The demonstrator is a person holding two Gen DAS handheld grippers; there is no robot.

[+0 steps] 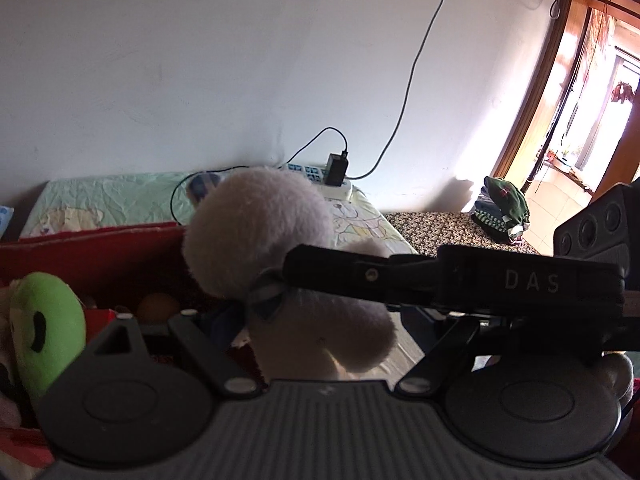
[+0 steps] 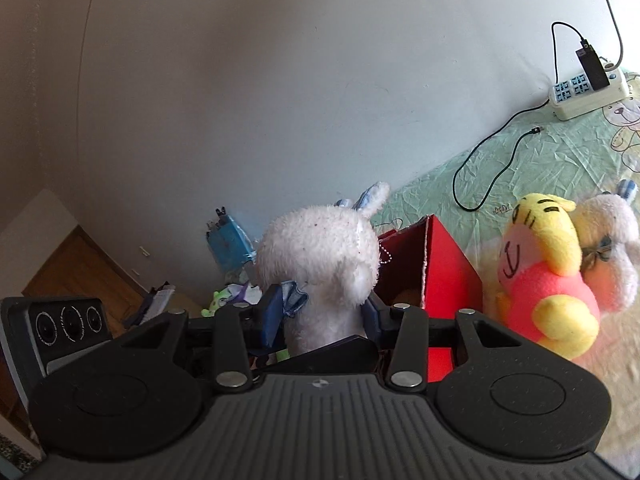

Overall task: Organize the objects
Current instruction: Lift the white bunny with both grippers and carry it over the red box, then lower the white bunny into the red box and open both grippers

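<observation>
In the left wrist view, a white plush toy [image 1: 280, 264] fills the centre, seen from behind, a grey-blue bow [image 1: 267, 294] at its neck. A black gripper finger marked "DAS" [image 1: 452, 280] crosses in front of it from the right, the tip touching the neck. Whether the left gripper [image 1: 256, 320] is clamped on the plush or open I cannot tell, since its fingers are hidden. Behind the plush stands a red cardboard box [image 1: 100, 256]; a green plush [image 1: 48, 324] lies at the left edge. A white power strip [image 1: 320, 178] rests on the green bedsheet [image 1: 120, 196].

In the right wrist view, the right gripper [image 2: 324, 312] is closed on a white plush rabbit [image 2: 320, 264], its blue-padded fingers [image 2: 270, 316] pressing both sides of the body. The red box sits just behind and to the right. A yellow-and-pink plush tiger [image 2: 548, 276] stands beside the box, against another white plush [image 2: 612, 248].
</observation>
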